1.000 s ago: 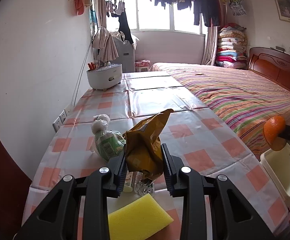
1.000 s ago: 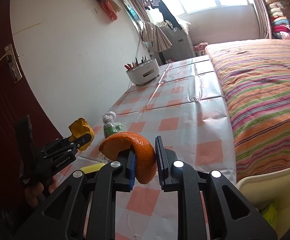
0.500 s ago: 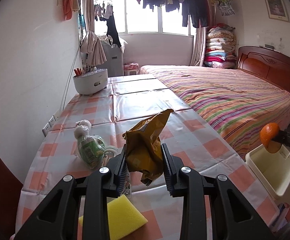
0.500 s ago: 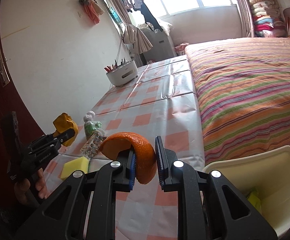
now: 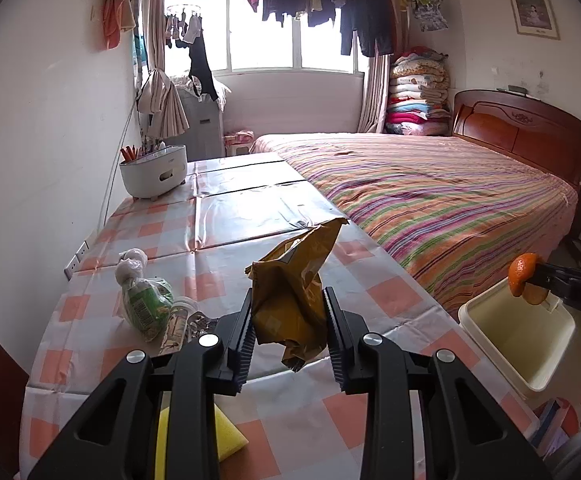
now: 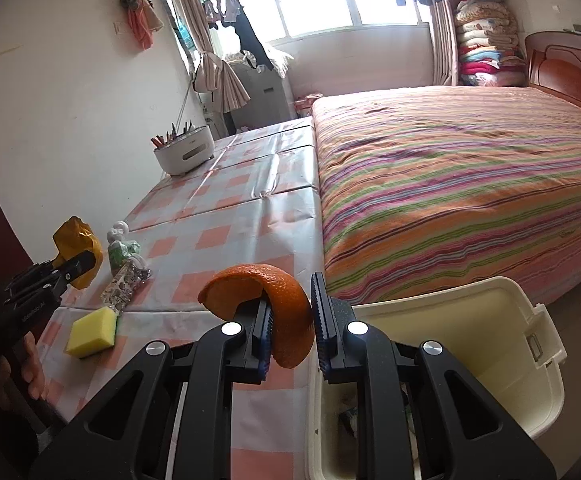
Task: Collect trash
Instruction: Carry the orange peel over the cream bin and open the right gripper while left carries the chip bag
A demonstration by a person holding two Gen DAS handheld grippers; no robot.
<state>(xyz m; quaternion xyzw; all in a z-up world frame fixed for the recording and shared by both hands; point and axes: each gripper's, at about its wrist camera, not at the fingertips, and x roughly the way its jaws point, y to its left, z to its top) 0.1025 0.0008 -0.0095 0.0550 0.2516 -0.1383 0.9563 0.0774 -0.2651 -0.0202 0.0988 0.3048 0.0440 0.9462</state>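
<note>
I've swung both tools rightward off the tabletop (image 5: 370, 276): my right tool (image 6: 290, 332), clamped on the peel (image 6: 286, 304), now hangs at the bin's (image 6: 470, 336) near rim, ready to drop; my left tool (image 5: 288, 340) grips the wrapper (image 5: 290, 296), trailing behind.

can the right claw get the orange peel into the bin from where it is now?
Probably yes. The right claw grips the orange peel right at the rim of the open bin, nothing between them.

No text reads clearly — raised letters on the right gripper (image 5: 546, 280), beside the bin (image 5: 518, 344), stay illegible.
</note>
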